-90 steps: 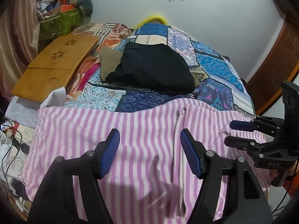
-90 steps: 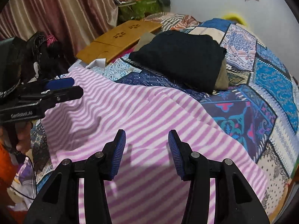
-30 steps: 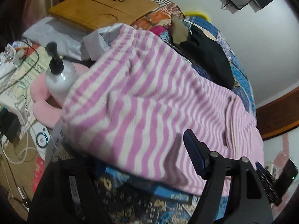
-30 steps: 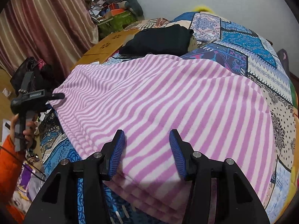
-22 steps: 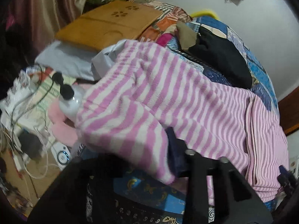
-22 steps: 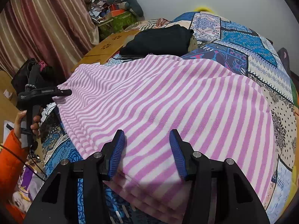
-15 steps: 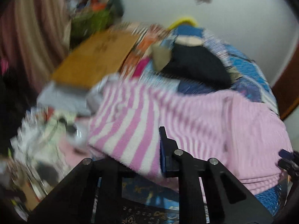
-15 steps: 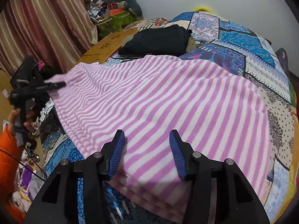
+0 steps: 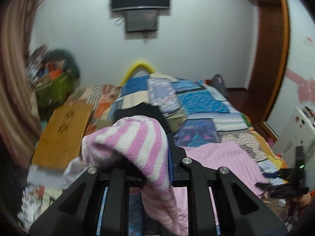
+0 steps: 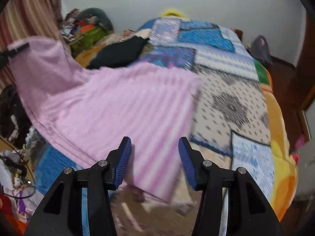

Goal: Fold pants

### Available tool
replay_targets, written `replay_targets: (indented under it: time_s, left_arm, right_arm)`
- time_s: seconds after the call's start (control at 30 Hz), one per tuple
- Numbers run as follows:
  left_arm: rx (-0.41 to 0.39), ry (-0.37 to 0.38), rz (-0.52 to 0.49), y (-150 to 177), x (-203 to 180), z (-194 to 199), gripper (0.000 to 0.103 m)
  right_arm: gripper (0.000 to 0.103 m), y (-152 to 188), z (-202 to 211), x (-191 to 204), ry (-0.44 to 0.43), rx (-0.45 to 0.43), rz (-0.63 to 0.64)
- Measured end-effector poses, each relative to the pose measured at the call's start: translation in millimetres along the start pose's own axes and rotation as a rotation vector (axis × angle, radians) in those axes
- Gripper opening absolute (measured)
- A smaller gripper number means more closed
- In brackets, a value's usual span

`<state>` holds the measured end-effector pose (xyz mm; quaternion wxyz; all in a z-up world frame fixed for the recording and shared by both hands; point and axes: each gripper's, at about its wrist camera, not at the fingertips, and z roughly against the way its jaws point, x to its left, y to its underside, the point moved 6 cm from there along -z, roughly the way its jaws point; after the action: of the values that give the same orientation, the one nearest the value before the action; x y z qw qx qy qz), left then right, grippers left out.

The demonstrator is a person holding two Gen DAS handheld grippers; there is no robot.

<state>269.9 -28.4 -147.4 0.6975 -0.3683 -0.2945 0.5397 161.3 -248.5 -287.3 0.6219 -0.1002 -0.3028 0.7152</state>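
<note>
1. Left gripper [image 9: 169, 157] clamped on a bunched corner of the pink-and-white striped fleece pants [image 9: 135, 137]; fabric humps over the closed jaws and drapes down between the gripper's black arms.
2. Corner held high, seen at far left of the right wrist view [image 10: 19, 46]; likely lifted so it can swing across the rest of the garment for a fold.
3. Rest of pants spread flat on the patchwork bedspread [image 10: 232, 102], stretching from the raised corner down to the near bed edge; cloth slopes up toward the grip, taut.
4. Right gripper [image 10: 154, 157] open, blue pads apart, nothing between them; hovers just above the near edge of the pants. Contact with cloth: cannot tell, view blurred.
5. Probable reason for right gripper's spot: ready to pin or grab the near edge so the garment does not slide while the left side carries over.
6. Folded dark garment [image 10: 120, 53] lies farther up the bed, just beyond the pants' far edge; wooden lap tray [image 9: 63, 129] at bed's left side, apart from the pants.
7. Fold judged early: only one corner raised, most of the cloth lying in a single spread.
</note>
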Motion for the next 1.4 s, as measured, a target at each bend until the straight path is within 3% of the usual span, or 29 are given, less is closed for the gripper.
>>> replay_targets:
  time_s: [0.13,0.23,0.37,0.5,0.63,0.77,1.03,1.13,1.3,1.4]
  left_arm:
    - [0.009,0.071,-0.098,-7.4,-60.4,-13.5,0.016]
    - [0.044,0.127,-0.189,5.3,-107.0,-27.4,0.016]
    - [0.179,0.206,-0.314,57.6,-165.3,-60.2,0.016]
    - [0.347,0.252,-0.389,130.4,-194.7,-90.3,0.016]
    - [0.317,0.211,-0.428,147.3,-208.9,-84.7,0.019]
    - [0.35,0.27,-0.374,136.4,-201.2,-77.9,0.034]
    - [0.302,0.307,-0.271,104.1,-157.4,-36.6,0.04]
    - [0.285,0.262,-0.221,90.6,-130.8,-31.7,0.047]
    - [0.255,0.18,-0.161,74.5,-88.5,-35.6,0.049]
    - [0.285,0.123,-0.142,76.3,-68.6,-55.0,0.05]
  right_arm:
    - [0.048,5.7,-5.7,-7.4,-0.08,-0.023,-0.079]
    - [0.048,4.8,-5.8,-7.2,-0.099,-0.035,-0.086]
    - [0.048,8.0,-0.8,-7.5,-0.114,-0.045,-0.086]
    - [0.048,12.0,7.8,-13.7,-0.128,-0.059,-0.118]
    - [0.048,13.5,17.4,-18.2,-0.097,-0.074,-0.119]
    - [0.048,11.4,25.3,-21.4,-0.075,-0.087,-0.115]
    - [0.048,3.4,34.3,-24.4,-0.073,-0.118,-0.126]
    - [0.048,1.5,34.1,-23.3,-0.077,-0.122,-0.126]
    - [0.048,0.6,29.4,-24.7,-0.098,-0.121,-0.146]
    - [0.048,1.1,27.1,-24.7,-0.1,-0.117,-0.147]
